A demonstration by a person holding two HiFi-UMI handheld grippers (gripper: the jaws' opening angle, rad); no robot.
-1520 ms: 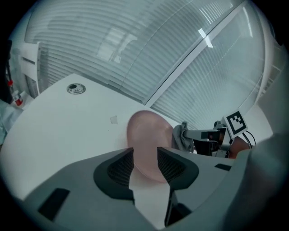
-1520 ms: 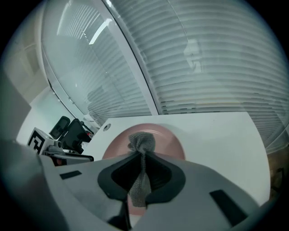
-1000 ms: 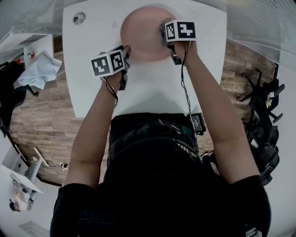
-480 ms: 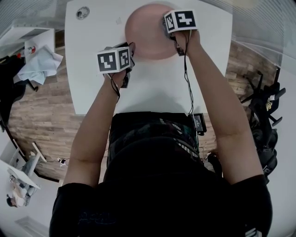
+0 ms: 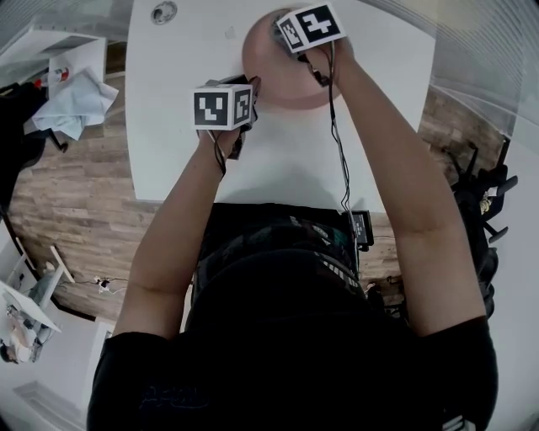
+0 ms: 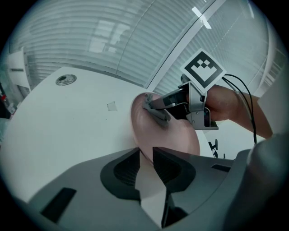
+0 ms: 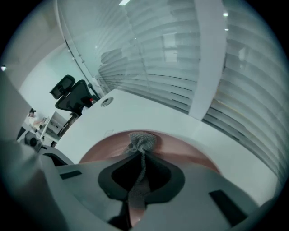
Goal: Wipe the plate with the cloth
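Note:
A pink plate [image 5: 290, 84] lies on the white table [image 5: 168, 126]. My left gripper [image 5: 250, 87] is at its near-left edge. In the left gripper view the plate rim [image 6: 145, 151] fills the gap between the jaws of that gripper [image 6: 145, 158]. They have just eased open a little but still pinch the rim. My right gripper [image 5: 282, 35] is over the plate's far part, shut on a grey knitted cloth [image 7: 142, 142]. The cloth hangs bunched from the right gripper [image 7: 137, 180] onto the plate [image 7: 180, 149]. The left gripper view also shows the cloth [image 6: 156, 113] against the plate [image 6: 176, 135].
A round metal grommet [image 5: 163, 12] sits in the table's far left corner, and a small scrap [image 6: 112, 106] lies left of the plate. A pale blue bundle [image 5: 72, 105] rests on a side surface at the left. Office chairs [image 5: 480, 194] stand at the right. Blinds run behind the table.
My right gripper has rolled and carried the cloth from the plate's right edge leftwards and farther across it. The left gripper has stayed at the near-left rim.

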